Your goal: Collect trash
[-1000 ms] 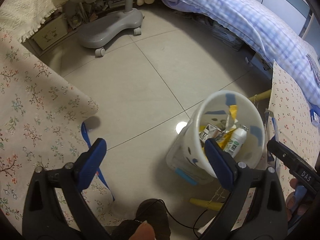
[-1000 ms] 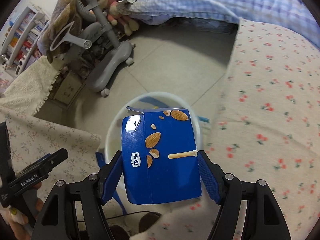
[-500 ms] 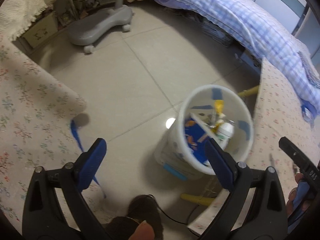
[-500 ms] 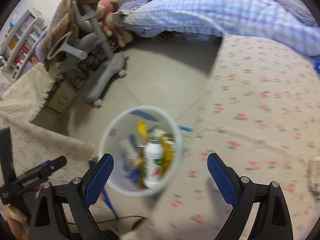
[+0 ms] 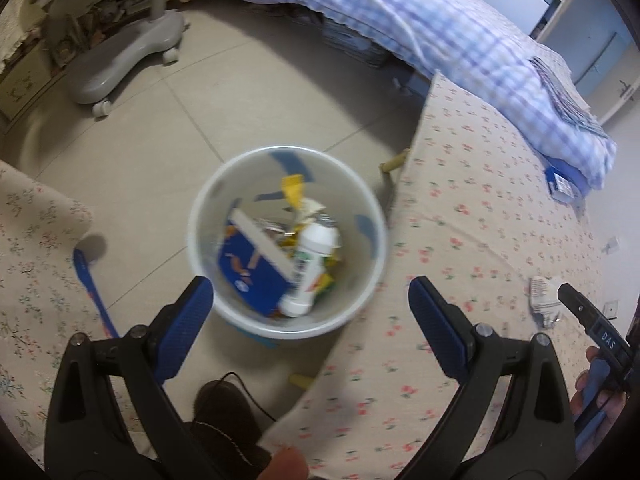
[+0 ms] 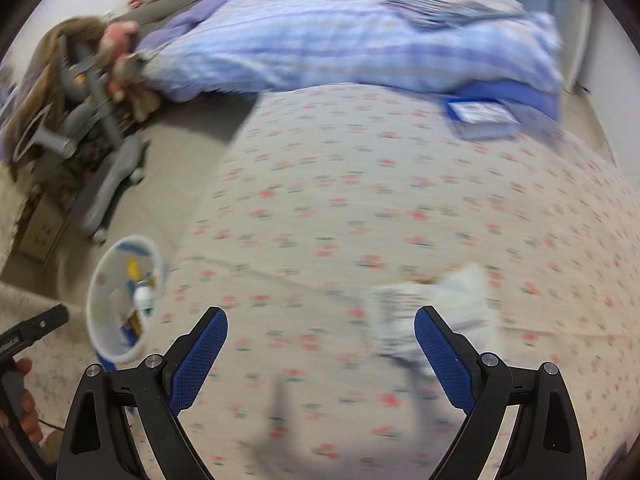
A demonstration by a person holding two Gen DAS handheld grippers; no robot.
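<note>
Left gripper: jaws spread wide, nothing between the blue pads, pointed steeply down over a white bin on the tiled floor. Inside the bin: a blue carton leaning against the near wall, a white bottle lying beside and touching it, yellow wrappers behind. Just right of the bin, the edge of a floral-printed cloth draped over a raised surface, a yellow leg showing under its rim. On that cloth, far right, a crumpled piece of printed paper, just beside the black tip of the other tool. Another floral cloth at left with a blue strap hanging off its corner. Farther off: a grey chair base on castors, a blue checked duvet, a small blue box at its foot. A dark slipper and a fingertip at the bottom edge.

Right gripper: jaws likewise spread wide and empty, tilted down over the floral cloth. Crumpled paper lying on the cloth, blurred, just ahead of the right pad and partly hidden behind it; not between the pads. Bin well to the left, beyond the cloth's edge, bottle visible inside. Blue box at the far side of the cloth, against the duvet. Grey chair with plush toys at upper left. Whole view smeared by motion.
</note>
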